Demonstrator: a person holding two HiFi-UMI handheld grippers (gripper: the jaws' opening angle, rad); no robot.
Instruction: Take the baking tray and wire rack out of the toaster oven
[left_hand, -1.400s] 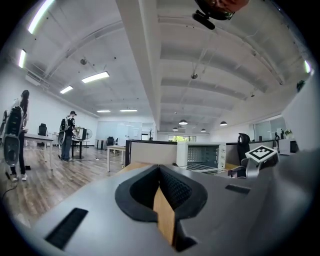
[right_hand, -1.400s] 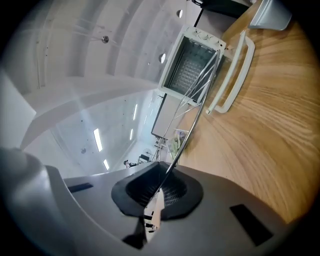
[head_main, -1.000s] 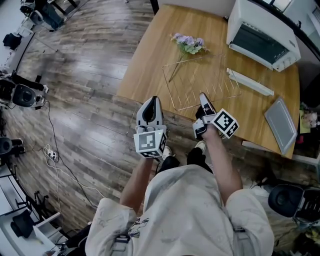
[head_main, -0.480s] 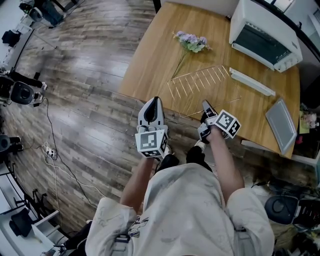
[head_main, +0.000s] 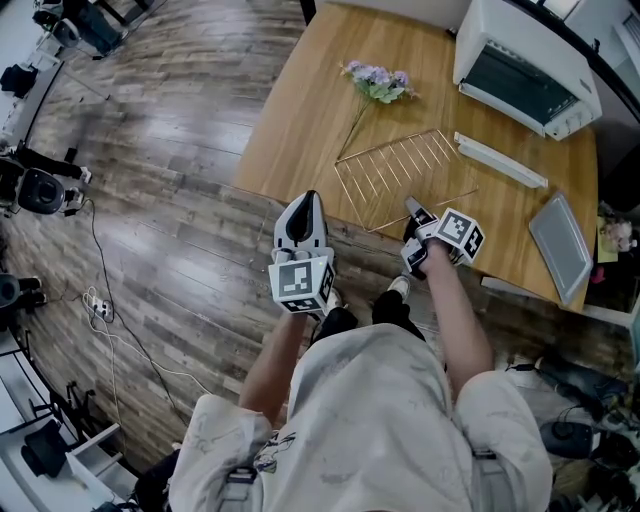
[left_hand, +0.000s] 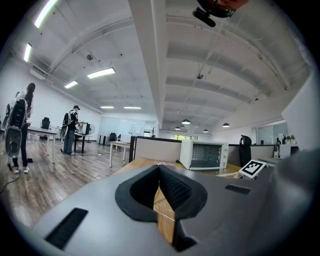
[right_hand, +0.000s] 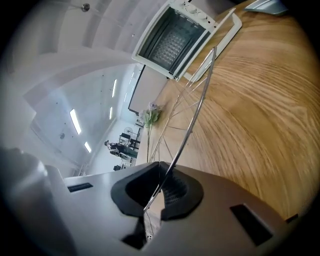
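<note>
On the wooden table (head_main: 300, 110) lies the wire rack (head_main: 400, 165), its near edge lifted a little off the top. My right gripper (head_main: 411, 207) is shut on that near edge wire. In the right gripper view the rack (right_hand: 195, 105) runs out from between the jaws of the right gripper (right_hand: 160, 170) toward the white toaster oven (right_hand: 172, 37), whose door hangs open. The grey baking tray (head_main: 560, 250) rests on the table at the right. My left gripper (head_main: 304, 197) hovers off the table's near edge, shut and holding nothing (left_hand: 159, 167).
The toaster oven (head_main: 520, 65) stands at the table's far right corner with its door (head_main: 500, 162) folded down. A sprig of purple flowers (head_main: 378, 85) lies beyond the rack. Camera gear and cables (head_main: 45, 190) sit on the wood floor at the left.
My right gripper has sunk toward the table with the rack in it, and the rack now sits lower and flatter. The left gripper has stayed put.
</note>
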